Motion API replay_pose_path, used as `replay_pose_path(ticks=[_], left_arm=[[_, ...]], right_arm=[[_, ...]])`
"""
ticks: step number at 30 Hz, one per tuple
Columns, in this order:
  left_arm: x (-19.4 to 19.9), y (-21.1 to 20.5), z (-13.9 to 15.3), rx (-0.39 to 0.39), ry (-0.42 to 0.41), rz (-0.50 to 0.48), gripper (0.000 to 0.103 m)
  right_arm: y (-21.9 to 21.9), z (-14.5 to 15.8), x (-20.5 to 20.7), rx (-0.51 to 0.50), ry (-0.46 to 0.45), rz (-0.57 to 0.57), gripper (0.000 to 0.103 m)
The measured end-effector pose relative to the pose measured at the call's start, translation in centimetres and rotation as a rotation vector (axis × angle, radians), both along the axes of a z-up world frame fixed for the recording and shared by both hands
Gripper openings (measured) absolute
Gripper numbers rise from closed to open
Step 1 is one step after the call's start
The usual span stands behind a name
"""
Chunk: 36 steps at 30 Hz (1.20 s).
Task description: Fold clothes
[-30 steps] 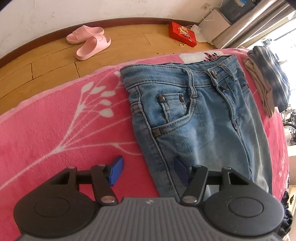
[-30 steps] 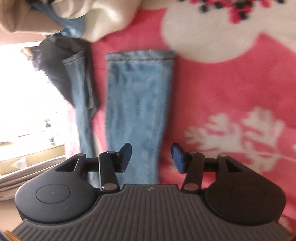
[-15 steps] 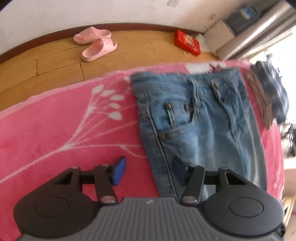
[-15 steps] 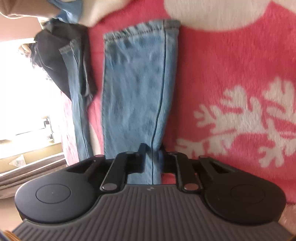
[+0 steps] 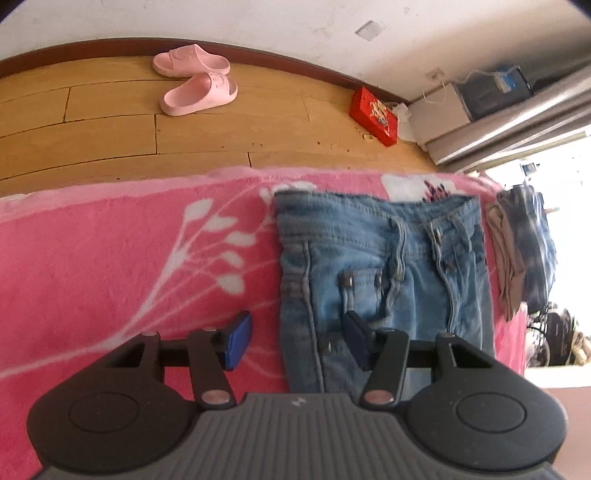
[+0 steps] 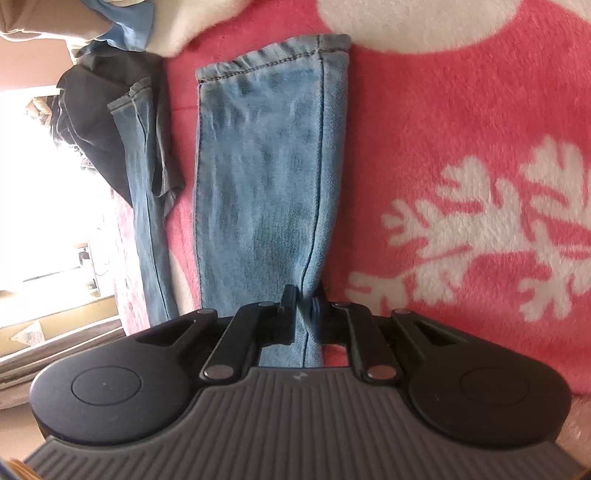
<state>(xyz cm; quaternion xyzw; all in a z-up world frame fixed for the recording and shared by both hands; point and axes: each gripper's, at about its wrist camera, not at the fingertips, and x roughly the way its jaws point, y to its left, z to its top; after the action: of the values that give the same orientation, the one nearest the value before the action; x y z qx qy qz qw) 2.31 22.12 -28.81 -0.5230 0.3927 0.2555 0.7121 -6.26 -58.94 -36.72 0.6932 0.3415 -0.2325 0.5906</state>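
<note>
On the pink blanket (image 5: 110, 266) the jeans (image 5: 380, 266) lie flat. Right hand-held gripper (image 6: 303, 301) pinches the leg's side seam; left hand-held gripper (image 5: 295, 338) straddles the hip edge, apart and empty (not yet gripping). Lifting one-handed could drag the denim crooked.

A fleecy pink blanket with white leaf and flower prints (image 5: 110, 258) fills the middle of the left wrist view and most of the right wrist view (image 6: 461, 129). Beyond its upper edge lies a light wooden plank floor (image 5: 110, 129) edged by a dark red-brown skirting board (image 5: 74, 48) under a white wall (image 5: 258, 22). Two pale pink rubber slippers (image 5: 195, 83) sit at the upper centre-left, near the skirting. A flat red box with a printed lid (image 5: 373, 116) lies on the floor at the upper right, beside a white carton (image 5: 439, 116).
</note>
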Motion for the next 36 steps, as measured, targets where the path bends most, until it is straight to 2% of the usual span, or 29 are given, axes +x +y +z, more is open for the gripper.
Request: replay_pose_path(ticks=[4, 6, 8, 10, 13, 17, 24, 30, 36], left_arm=[[0.8, 0.0, -0.5, 0.019, -0.01, -0.01, 0.052], [1.2, -0.4, -0.4, 0.047, -0.002, -0.025, 0.04], [1.7, -0.8, 0.0, 0.065, 0.001, -0.032, 0.025], [2.0, -1.2, 0.9, 0.085, 0.001, -0.033, 0.018], [2.5, -1.9, 3.3, 0.134, 0.021, -0.045, 0.012], [3.5, -3.2, 7.6, 0.231, 0.03, -0.092, 0.011], [5.9, -5.1, 12.6, 0.261, 0.048, -0.126, 0.01], [8.5, -5.9, 13.3, 0.289, 0.073, -0.14, 0.01], [12.6, -6.5, 13.6, 0.309, 0.072, -0.157, 0.01]], right_arm=[[-0.2, -0.3, -0.3, 0.019, -0.004, -0.021, 0.008], [-0.2, -0.1, -0.2, 0.006, 0.003, -0.014, 0.007], [0.0, 0.8, 0.3, -0.048, 0.025, 0.016, 0.007], [0.2, 1.9, 0.9, -0.113, 0.042, 0.05, 0.005], [0.5, 4.5, 0.8, -0.185, 0.014, 0.055, 0.003], [0.5, 8.1, 0.7, -0.233, -0.021, 0.052, 0.002], [3.5, 15.5, 0.3, -0.247, -0.076, 0.091, 0.002], [3.6, 17.2, -0.1, -0.257, -0.041, 0.074, 0.002], [2.2, 17.7, 4.9, -0.309, -0.113, 0.07, 0.002]])
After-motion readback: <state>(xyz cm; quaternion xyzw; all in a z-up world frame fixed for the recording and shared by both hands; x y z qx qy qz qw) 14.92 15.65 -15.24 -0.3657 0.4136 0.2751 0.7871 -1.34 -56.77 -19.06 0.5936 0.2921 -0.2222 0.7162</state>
